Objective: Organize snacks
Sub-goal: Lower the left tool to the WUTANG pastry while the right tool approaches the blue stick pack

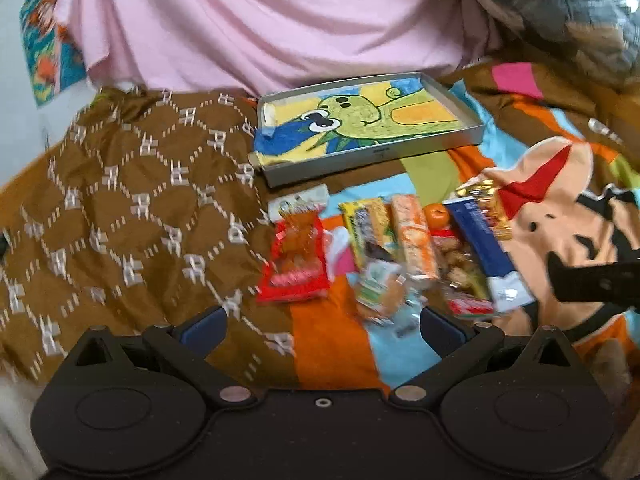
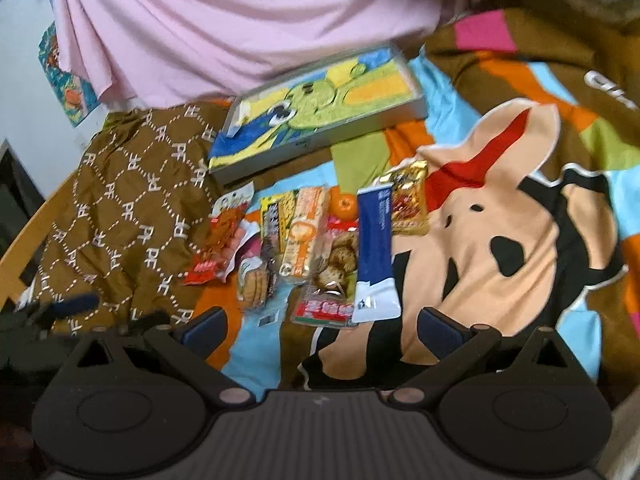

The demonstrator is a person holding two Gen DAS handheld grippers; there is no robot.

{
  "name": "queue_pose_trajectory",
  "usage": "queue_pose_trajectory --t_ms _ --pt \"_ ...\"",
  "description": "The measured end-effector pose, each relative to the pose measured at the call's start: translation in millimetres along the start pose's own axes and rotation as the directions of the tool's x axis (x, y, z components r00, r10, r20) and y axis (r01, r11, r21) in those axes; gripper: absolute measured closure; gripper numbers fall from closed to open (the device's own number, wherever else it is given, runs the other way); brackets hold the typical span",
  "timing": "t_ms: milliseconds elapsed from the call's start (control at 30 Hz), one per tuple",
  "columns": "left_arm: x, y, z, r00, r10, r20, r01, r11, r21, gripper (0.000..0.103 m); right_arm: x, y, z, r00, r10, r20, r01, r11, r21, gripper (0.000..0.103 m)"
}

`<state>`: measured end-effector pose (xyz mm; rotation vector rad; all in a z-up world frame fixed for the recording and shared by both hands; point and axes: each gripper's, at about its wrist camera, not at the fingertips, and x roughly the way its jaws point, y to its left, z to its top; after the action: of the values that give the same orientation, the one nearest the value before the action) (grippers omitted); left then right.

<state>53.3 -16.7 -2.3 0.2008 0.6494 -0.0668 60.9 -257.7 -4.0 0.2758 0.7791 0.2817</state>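
Several snack packs lie in a row on a cartoon blanket: a red packet [image 1: 295, 262] [image 2: 214, 248], a yellow bar [image 1: 362, 226], an orange-white pack [image 1: 414, 236] [image 2: 302, 232], a small orange fruit [image 1: 437, 213] [image 2: 344, 205], a clear bag of brown cookies [image 2: 338, 264], a blue-white pack [image 1: 486, 254] [image 2: 374, 256] and a gold packet [image 2: 408, 204]. Behind them sits a shallow grey tray [image 1: 376, 156] [image 2: 320, 142] lined with a cartoon towel. My left gripper [image 1: 324, 326] hangs open just before the snacks. My right gripper [image 2: 320, 326] is open too, near the blue-white pack.
A brown patterned cloth [image 1: 132, 216] [image 2: 132, 200] covers the left. A pink sheet [image 1: 260, 20] [image 2: 240, 20] hangs behind the tray. The blanket's cartoon face [image 2: 500, 232] spreads to the right. The other gripper's black finger [image 1: 592, 280] pokes in at the right edge.
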Motion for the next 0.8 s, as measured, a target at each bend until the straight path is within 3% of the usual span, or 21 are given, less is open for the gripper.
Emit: queue_pose_trajectory --t_ms 167,300,367,500,633,700,800 --pt "14 5 28 0.999 0.000 0.039 -0.004 0.994 0.111 0.001 6 -3 19 1.000 -0.006 0.025 0.007 0.998 -0.061 0.000" --pt "31 4 41 0.994 -0.108 0.000 0.107 0.978 0.179 0.001 18 -6 39 1.000 -0.011 0.028 0.014 0.993 -0.118 0.000" --pt "40 -1 42 0.985 -0.172 -0.027 0.174 0.957 0.232 0.001 26 -11 48 1.000 -0.015 0.018 0.017 0.992 -0.124 0.000" --pt "57 -14 38 0.971 -0.231 -0.069 0.241 0.916 0.322 0.001 48 -24 61 1.000 -0.023 0.010 0.024 0.991 -0.135 0.000" --pt "77 -20 35 0.949 -0.278 -0.148 0.312 0.889 0.335 0.001 71 -34 66 0.999 0.037 -0.005 -0.038 0.990 -0.137 0.000" --pt "90 -22 34 0.942 -0.278 -0.189 0.327 0.890 0.318 0.001 82 -38 68 0.998 0.063 -0.017 -0.064 0.988 -0.141 0.000" --pt "108 -18 35 0.933 -0.270 -0.238 0.330 0.906 0.267 0.001 96 -34 69 0.999 0.028 -0.037 -0.034 0.983 -0.181 0.000"
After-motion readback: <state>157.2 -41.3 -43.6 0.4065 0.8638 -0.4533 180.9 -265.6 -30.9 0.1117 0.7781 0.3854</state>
